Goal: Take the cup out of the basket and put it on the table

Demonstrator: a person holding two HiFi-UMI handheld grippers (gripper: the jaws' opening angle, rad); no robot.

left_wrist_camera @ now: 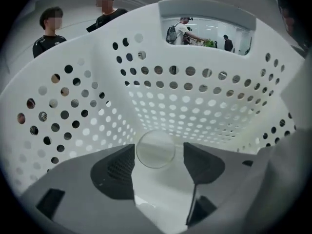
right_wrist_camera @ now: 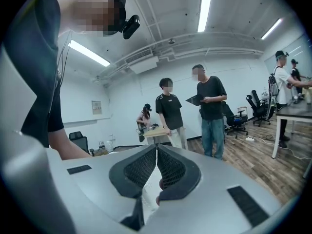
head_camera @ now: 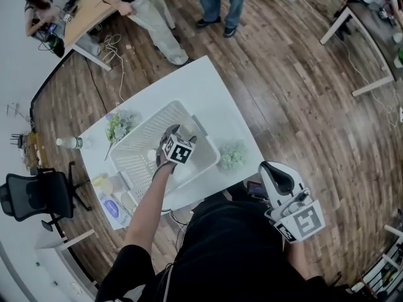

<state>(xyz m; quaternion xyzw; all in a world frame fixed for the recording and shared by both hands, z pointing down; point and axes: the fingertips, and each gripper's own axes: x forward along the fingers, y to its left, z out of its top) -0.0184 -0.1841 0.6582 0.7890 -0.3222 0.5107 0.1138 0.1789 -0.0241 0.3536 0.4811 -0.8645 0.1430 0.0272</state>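
Note:
On the white table stands a white perforated basket. My left gripper reaches down into it. In the left gripper view its jaws stand wide open inside the basket. A pale translucent cup lies on its side between them, round end toward the camera; I see no pad pressing on it. My right gripper hangs off the table by my right side. In its own view the right gripper is shut, pads together, with nothing in it.
Two small green plants flank the basket. A bottle and some small items lie at the table's left end. A black office chair stands to the left. People stand beyond the table's far end.

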